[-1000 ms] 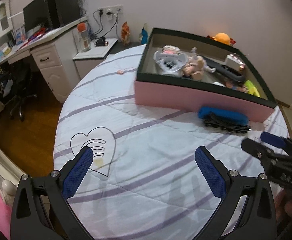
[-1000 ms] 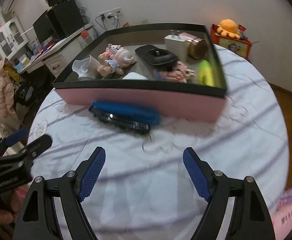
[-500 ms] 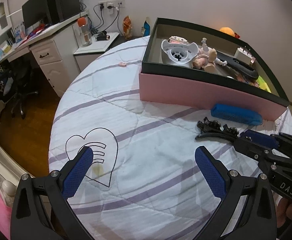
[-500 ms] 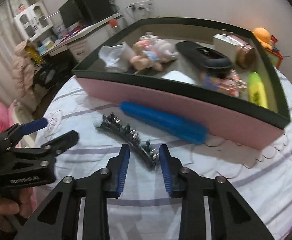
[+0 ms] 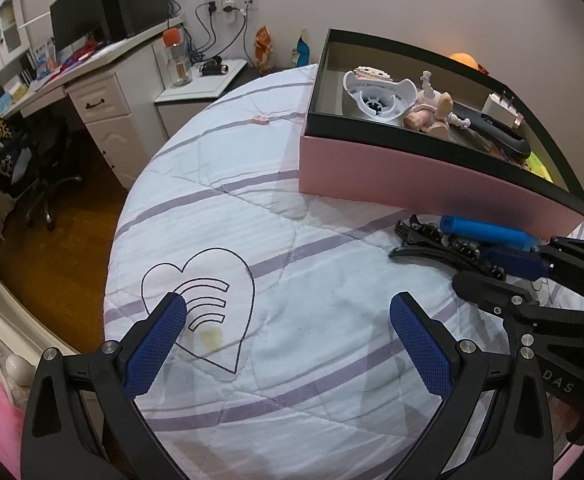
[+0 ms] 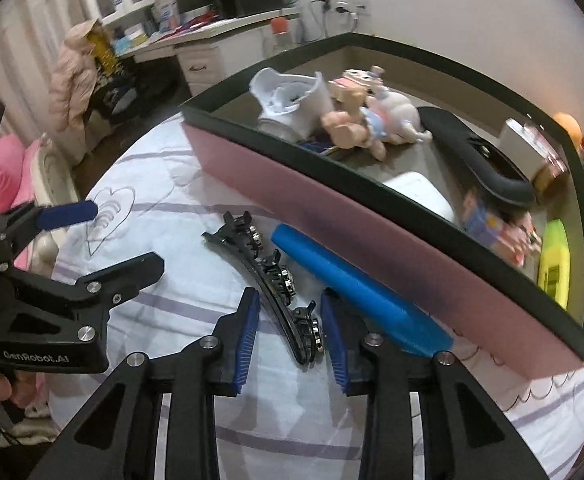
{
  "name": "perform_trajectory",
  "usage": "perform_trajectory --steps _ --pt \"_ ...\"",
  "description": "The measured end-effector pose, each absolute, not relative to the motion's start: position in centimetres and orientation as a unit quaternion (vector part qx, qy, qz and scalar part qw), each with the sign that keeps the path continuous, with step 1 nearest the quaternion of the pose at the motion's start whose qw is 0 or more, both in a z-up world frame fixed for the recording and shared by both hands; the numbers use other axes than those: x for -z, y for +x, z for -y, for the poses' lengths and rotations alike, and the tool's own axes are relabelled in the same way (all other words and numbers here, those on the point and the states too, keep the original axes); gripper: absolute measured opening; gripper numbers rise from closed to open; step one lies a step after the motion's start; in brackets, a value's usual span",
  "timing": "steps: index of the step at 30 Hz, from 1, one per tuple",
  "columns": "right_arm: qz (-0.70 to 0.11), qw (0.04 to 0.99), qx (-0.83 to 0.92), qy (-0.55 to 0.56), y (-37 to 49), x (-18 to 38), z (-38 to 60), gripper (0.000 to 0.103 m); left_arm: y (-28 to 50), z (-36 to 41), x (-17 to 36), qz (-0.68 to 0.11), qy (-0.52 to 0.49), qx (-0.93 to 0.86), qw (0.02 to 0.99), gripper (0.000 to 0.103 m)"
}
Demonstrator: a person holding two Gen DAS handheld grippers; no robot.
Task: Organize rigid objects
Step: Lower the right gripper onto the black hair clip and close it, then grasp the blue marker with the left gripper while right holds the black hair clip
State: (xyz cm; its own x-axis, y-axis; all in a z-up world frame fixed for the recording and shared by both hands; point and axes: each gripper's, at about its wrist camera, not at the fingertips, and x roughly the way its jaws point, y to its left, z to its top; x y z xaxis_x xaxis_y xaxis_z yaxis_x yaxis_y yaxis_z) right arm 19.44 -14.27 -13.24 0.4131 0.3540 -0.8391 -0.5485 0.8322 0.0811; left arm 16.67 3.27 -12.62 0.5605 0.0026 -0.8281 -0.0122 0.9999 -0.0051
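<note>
I have the right gripper low over the quilt, its jaws having just been narrowing around the near end of the black hair clip; the clip sits between the blue pads, yet I see a sliver of white quilt on either side of it, so I cannot say the pads are pressing on it. The clip lies flat on the bed cover, running away from me toward the heart drawing, and just beside it, on its far side, lies the blue bar, which rests along the foot of the pink wall of the box. That wall crowds my right side closely; the dark rim of the box stands above the clip's level. My left gripper hangs with its jaws spread wide and nothing between them, over the bare striped quilt near the heart. To its left the round edge of the bed drops off to the wooden floor, with the desk and office chair beyond. Between the two grippers the quilt is open.
</note>
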Motion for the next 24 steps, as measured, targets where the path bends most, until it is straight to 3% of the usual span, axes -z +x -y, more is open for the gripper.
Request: perform_trajectory --steps 2,14,24 --pt "-0.472 0.833 -0.269 -0.107 19.3 13.2 14.2 0.020 16.6 -3.3 12.6 -0.468 -0.005 -0.005 0.883 0.103" --pt "-0.484 0.841 -0.241 -0.032 14.9 13.0 18.6 0.019 16.4 0.0 11.7 -0.444 0.022 0.056 0.894 0.103" --pt "-0.490 0.857 -0.163 0.012 11.4 12.6 25.6 0.019 19.1 6.7 13.1 -0.441 0.111 0.164 0.876 0.103"
